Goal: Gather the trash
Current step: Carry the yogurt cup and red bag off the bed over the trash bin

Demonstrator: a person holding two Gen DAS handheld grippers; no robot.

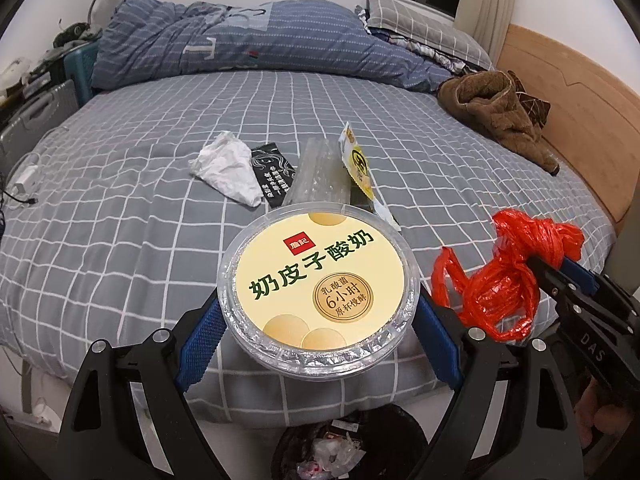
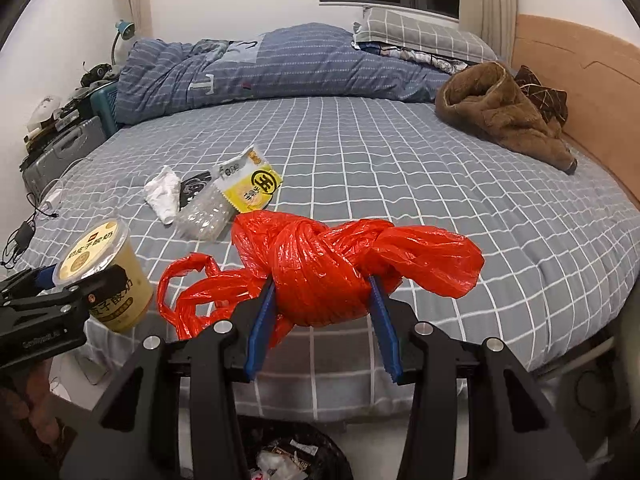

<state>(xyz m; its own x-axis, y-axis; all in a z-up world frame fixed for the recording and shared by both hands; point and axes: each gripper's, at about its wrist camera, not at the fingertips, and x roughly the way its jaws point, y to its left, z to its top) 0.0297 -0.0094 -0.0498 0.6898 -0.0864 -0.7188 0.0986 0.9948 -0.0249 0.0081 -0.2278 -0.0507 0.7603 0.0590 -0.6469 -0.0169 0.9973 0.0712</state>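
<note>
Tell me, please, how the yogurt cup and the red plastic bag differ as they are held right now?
The yogurt cup is rigid, round and sealed with a printed lid; the red plastic bag is soft, crumpled and knotted. The cup fills the widely spread left tool; the bag is squeezed in the narrower right tool. Both hang near the bed's edge, above the trash bin.

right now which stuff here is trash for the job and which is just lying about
Trash for the job:
yogurt cup
red plastic bag
crumpled tissue
black sachet
clear plastic tray
yellow wrapper
bin

Lying about:
brown garment
blue duvet
pillow
</note>
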